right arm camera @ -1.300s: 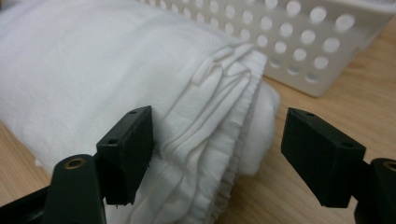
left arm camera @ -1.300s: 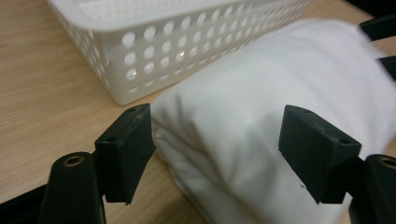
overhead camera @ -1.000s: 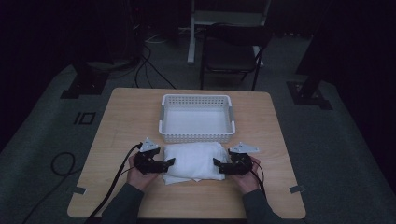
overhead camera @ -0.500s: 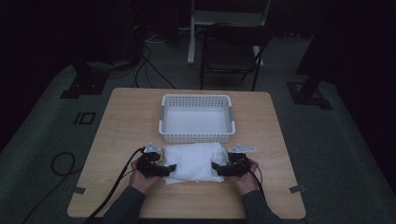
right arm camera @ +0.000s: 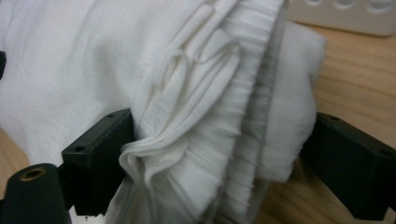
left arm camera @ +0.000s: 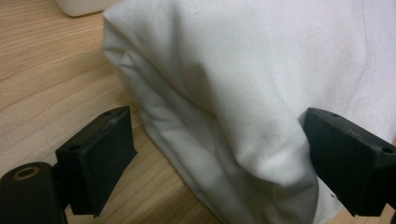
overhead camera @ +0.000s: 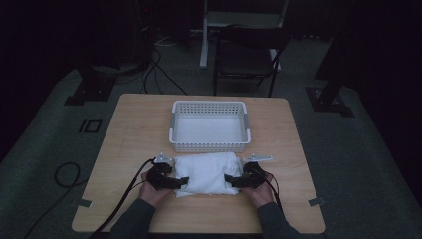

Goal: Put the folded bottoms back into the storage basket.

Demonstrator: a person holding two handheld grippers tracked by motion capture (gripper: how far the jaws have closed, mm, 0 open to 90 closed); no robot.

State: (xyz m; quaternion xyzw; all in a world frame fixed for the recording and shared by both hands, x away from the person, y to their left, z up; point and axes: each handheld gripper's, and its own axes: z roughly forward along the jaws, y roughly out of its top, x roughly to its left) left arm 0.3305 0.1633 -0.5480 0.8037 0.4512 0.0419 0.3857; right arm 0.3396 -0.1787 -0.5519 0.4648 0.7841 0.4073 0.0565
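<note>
A folded white cloth [overhead camera: 208, 173] lies on the wooden table [overhead camera: 129, 129], with the left gripper [overhead camera: 180, 182] at one end of it and the right gripper [overhead camera: 229, 180] at the other, each held in a hand [overhead camera: 152, 191] that comes in from the near edge. In the left gripper view the jaws stand wide, having just been opening: the rounded fold of the cloth [left arm camera: 243, 93] sits between them, its bulge just beside the right-hand jaw while bare wood shows between the cloth and the left-hand jaw. In the right gripper view the jaws are wide too, also freshly opened, and the layered, pleated edge of the cloth [right arm camera: 205, 116] fills the gap, brushing both jaws without being squeezed flat. Beyond both grippers, just past the far side of the cloth, stands a white plastic basket [overhead camera: 209, 147]; its perforated wall shows at the top of the right gripper view [right arm camera: 345, 18]
</note>
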